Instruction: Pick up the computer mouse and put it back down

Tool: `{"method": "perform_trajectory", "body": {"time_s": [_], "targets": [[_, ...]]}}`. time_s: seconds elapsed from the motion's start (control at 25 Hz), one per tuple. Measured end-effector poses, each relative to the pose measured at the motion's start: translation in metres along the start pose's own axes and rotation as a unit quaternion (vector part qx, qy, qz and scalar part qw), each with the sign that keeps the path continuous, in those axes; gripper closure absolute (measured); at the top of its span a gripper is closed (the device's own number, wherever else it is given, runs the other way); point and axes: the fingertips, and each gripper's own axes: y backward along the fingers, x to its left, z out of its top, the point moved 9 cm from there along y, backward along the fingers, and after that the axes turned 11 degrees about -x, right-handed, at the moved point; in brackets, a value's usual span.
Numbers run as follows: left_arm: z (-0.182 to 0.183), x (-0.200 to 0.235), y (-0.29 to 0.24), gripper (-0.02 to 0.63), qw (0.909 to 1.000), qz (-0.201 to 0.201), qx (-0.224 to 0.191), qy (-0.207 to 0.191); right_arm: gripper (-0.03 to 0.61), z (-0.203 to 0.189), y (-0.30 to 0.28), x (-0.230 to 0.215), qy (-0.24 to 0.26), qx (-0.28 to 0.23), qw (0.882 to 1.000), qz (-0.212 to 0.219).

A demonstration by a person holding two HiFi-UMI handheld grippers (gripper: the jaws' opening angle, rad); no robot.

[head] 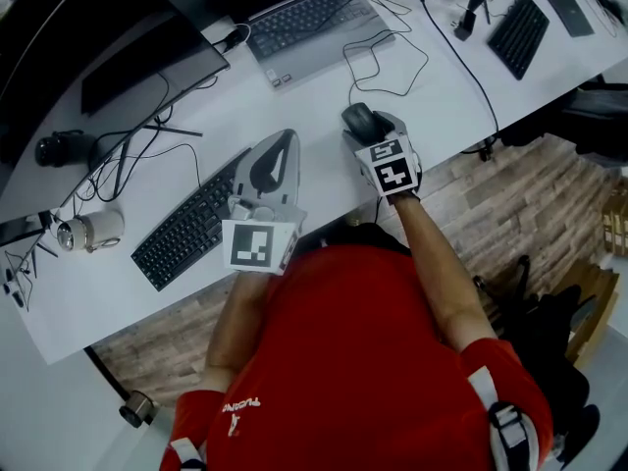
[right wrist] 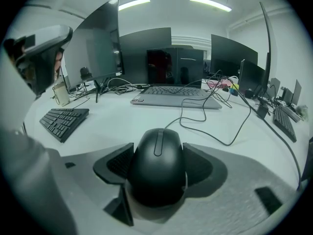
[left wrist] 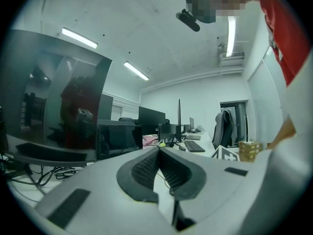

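The black computer mouse lies on the white desk, its cable running away toward the laptop. My right gripper points steeply down over it, and both dark pads sit against the mouse's sides, so it is shut on the mouse. The mouse's underside is hidden, so I cannot tell whether it rests on the desk. My left gripper is held level beside the keyboard, its jaws shut with nothing between them.
A black keyboard lies left of my left gripper. An open laptop and a dark monitor stand behind. A metal cup sits at far left. Loose cables cross the desk, and a second keyboard lies at back right.
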Motion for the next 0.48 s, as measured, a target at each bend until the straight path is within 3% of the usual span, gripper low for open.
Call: {"method": "perform_trajectory", "body": {"time_s": [0.16,0.48], "targets": [[-0.002,0.001,0.004,0.604,0.9999,-0.003,0.016,-0.001,0.265,0.001,0.002,-0.001,-0.004,-0.006,1.0,-0.002],[0.006,0.003,0.002,0.604,0.9999,0.006,-0.011,-0.007,0.267,0.022,0.018,-0.002,-0.004,-0.041,0.999,0.001]]}}
